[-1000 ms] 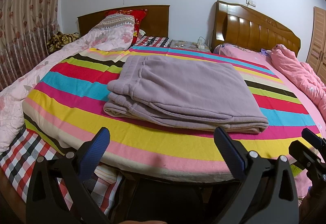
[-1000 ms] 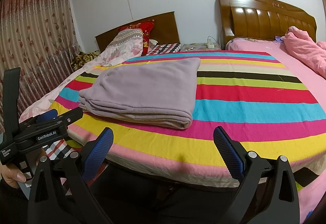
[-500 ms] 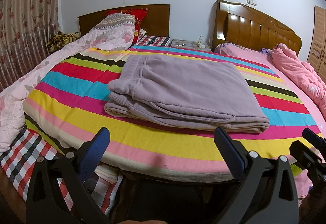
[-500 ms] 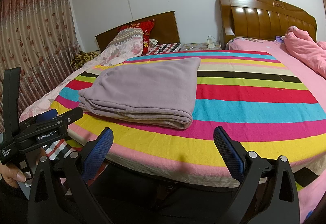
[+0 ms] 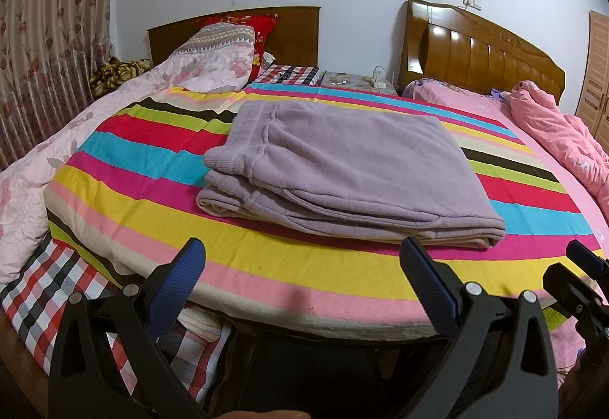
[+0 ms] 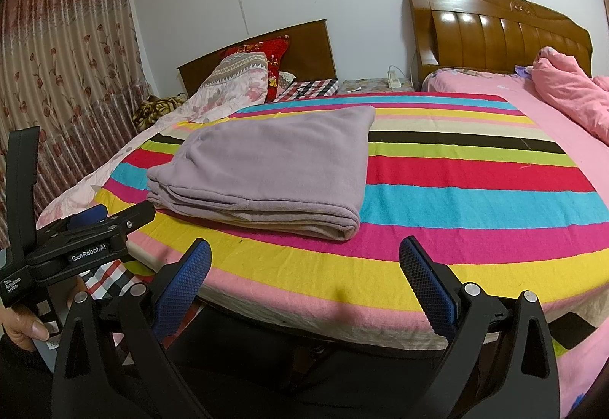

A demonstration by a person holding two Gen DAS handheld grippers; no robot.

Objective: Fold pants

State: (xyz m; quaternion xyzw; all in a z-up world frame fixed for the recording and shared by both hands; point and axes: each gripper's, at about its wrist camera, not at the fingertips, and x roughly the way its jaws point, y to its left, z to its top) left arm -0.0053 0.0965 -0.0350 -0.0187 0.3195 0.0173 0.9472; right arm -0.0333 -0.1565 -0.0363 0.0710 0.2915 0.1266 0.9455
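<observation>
blue-padded left tongs (image 5: 300,266) spread wide, empty | right tongs (image 6: 302,266) spread wide, empty, both off the bed's near edge | lilac pants (image 5: 342,167) folded flat on striped blanket (image 5: 266,266), toward bed's near-left corner

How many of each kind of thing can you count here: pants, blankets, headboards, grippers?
Pants: 1
Striped blanket: 1
Headboards: 2, one dark, one lighter
Grippers: 2, left and right, both with jaws open
Total: 6
</observation>
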